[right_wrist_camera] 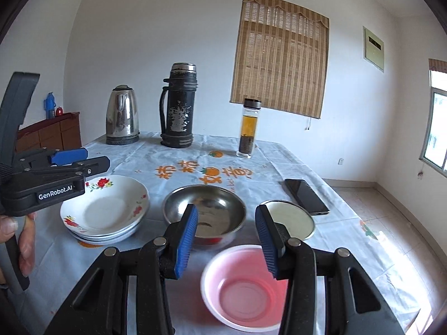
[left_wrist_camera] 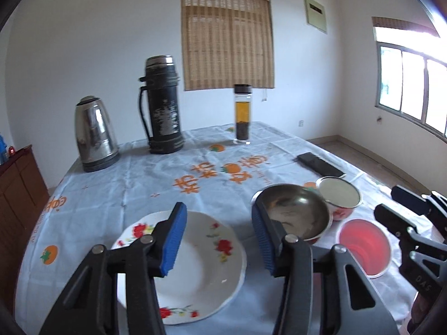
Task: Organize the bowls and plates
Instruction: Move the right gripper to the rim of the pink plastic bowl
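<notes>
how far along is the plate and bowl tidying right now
Done: the floral plates already sit in one stack, and the steel bowl rests nested in a red bowl. In hand: nothing; the left gripper and right gripper both hover empty with jaws apart. Left: the pink bowl and the enamel bowl stand separately on the tablecloth, not yet stacked.

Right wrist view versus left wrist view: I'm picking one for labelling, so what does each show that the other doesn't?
Only the right wrist view: a hand holding the left gripper, plates stacked under the floral plate, a blue bottle.
Only the left wrist view: the enamel bowl's painted side.
Both: steel bowl, pink bowl, phone.
</notes>
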{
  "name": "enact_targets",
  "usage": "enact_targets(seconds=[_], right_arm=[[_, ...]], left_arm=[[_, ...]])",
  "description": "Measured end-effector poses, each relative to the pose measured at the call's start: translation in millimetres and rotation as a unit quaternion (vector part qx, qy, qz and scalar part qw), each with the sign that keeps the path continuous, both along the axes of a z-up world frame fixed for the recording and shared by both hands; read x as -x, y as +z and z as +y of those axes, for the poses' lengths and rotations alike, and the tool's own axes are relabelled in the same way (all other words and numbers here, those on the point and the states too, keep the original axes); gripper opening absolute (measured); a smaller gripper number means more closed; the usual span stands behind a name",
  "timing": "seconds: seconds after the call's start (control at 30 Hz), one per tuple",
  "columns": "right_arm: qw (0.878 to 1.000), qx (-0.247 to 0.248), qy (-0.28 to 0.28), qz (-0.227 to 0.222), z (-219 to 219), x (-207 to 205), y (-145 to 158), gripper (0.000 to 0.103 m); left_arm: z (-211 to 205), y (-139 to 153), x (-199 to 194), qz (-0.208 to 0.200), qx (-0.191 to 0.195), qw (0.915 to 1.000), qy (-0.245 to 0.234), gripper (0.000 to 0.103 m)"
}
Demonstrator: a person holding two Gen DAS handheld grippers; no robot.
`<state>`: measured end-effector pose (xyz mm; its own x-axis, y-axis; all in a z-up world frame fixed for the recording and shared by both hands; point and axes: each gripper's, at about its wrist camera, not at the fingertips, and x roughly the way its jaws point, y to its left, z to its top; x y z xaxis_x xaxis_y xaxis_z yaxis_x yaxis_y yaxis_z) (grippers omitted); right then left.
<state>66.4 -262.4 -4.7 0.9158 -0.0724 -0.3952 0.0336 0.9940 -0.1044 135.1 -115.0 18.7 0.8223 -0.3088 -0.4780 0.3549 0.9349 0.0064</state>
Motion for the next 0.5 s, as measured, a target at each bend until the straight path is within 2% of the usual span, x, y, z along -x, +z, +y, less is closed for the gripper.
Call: enact_targets(seconds=[0.17, 0.23, 0.27, 0.4, 0.5], right_arm=[[0.999, -0.013, -0.037, 0.018, -40.4, 12.5, 0.1, 0.045], [0.998, -0.013, -0.048, 0.027, -53.7, 17.1, -2.6, 0.045], [0.998, -0.014, -0.052, 0.034, -60.2, 19.6, -5.4, 0.045], [0.996, -0.018, -0.066, 0.064, -80.6, 23.4, -22.3, 0.039], [0.994, -0.037, -0.065, 0.084, -92.3, 23.3, -36.0, 0.037]], left_arm=[[-62.2, -2.2, 6.3, 0.032, 0.003, 0.9949, -0.096, 0.034], [-83.2, -12.3, 9.5, 0.040, -0.011, 0.9916, -0.122, 0.030], [-90.9, -18.4, 10.6, 0.043, -0.020, 0.9906, -0.128, 0.027], [-105.4, -39.6, 12.0, 0.068, -0.040, 0.9854, -0.151, 0.023], [-103.9, -47.5, 8.0, 0.093, -0.024, 0.9815, -0.166, 0.023]])
